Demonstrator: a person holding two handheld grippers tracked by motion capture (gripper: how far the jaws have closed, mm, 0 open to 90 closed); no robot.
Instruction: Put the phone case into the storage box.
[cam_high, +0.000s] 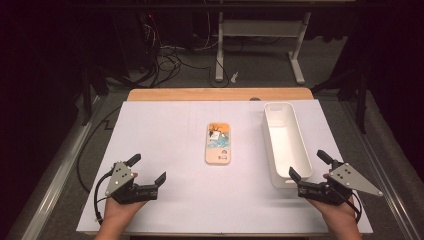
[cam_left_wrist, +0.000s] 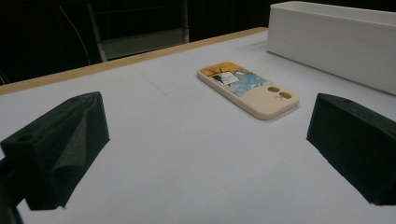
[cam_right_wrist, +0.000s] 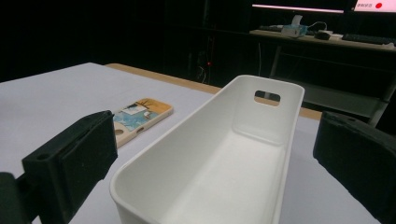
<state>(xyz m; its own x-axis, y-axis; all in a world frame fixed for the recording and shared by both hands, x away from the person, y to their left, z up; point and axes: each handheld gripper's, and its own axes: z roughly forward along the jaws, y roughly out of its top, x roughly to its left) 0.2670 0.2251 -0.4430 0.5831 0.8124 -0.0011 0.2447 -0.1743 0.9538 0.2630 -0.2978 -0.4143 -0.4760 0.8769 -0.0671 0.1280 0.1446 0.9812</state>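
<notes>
- And here's the table, covered by a big white sheet with a strip of bare wood along the far edge, the widest thing in play.
- Next down in size, the long white bin sits on the right half, running from near edge to far; in the right gripper view it looks empty, with a handle slot in its far end wall.
- The phone lies flat near the middle of the sheet, just left of the bin and not touching it, picture-printed back facing up (two round camera lenses show at the end nearer the person).
- The left gripper hovers at the near left, well apart from the phone, jaws spread wide with nothing between them but bare sheet.
- The right gripper waits at the near right, just beside the bin's near end, jaws likewise released and empty, framing the bin's mouth.
- My read: this is the opening step, nothing grasped yet, and the likely job is phone into bin.
- The next move calls for one gripper to travel in over the phone, line its jaws across the narrow width, come low to the sheet and clench on the thin edges (a flat, slim thing, so little to bite on).
</notes>
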